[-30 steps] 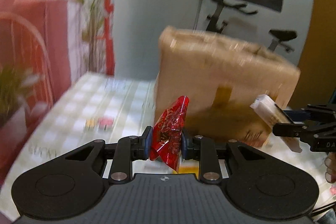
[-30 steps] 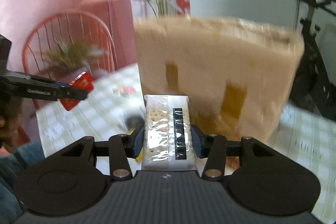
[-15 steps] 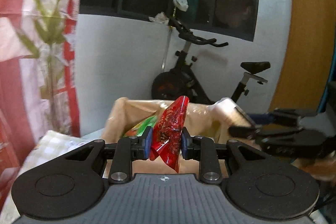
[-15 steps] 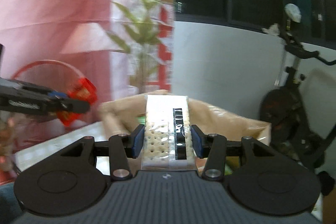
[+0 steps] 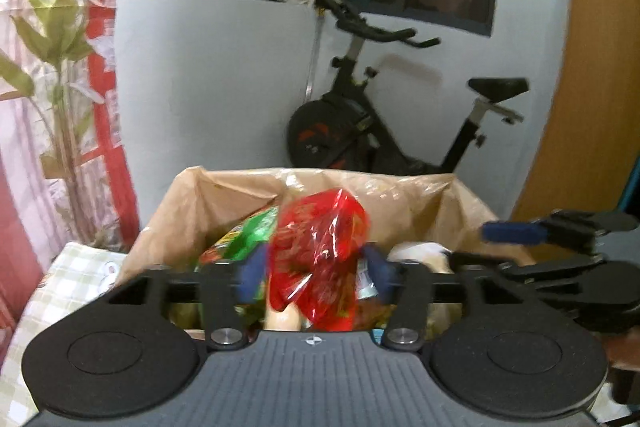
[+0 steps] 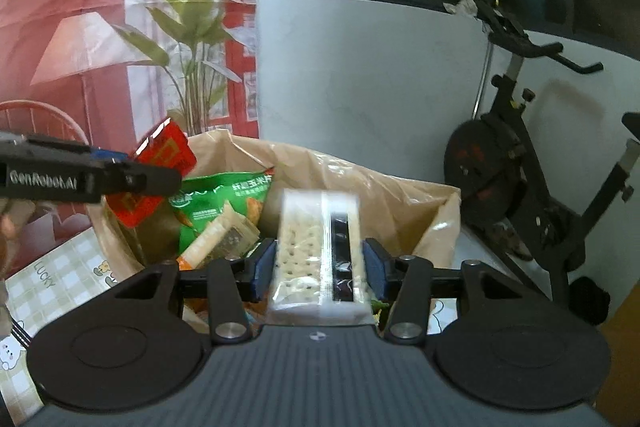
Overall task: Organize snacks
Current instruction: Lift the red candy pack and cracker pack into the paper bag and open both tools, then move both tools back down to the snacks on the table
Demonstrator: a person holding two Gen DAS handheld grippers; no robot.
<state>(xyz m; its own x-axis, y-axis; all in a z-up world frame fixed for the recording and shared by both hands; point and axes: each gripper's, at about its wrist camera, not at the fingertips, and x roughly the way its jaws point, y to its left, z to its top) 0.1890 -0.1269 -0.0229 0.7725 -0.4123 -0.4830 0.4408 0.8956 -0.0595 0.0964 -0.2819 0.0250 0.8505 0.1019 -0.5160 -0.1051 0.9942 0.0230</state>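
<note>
A brown paper bag (image 5: 224, 199) stands open on the checked tablecloth, with a green snack pack (image 6: 224, 203) and other snacks inside; it also shows in the right wrist view (image 6: 404, 203). My left gripper (image 5: 316, 273) is over the bag's mouth with its jaws parted. The red snack packet (image 5: 320, 259) is between them, blurred and loose. In the right wrist view my left gripper (image 6: 152, 173) is at the left with the red packet (image 6: 160, 171). My right gripper (image 6: 320, 267) is open over the bag. The clear cracker pack (image 6: 320, 251) is loose between its pads. My right gripper (image 5: 520, 239) is at the right in the left wrist view.
A black exercise bike (image 5: 384, 131) stands behind the bag against a white wall. A green plant (image 6: 192, 47) and a red curtain (image 6: 80, 7) are at the left. The checked tablecloth (image 6: 60, 275) lies under the bag.
Both grippers rose from in front of the bag to above its open mouth. Both have opened, and the red packet and the cracker pack are coming loose.
</note>
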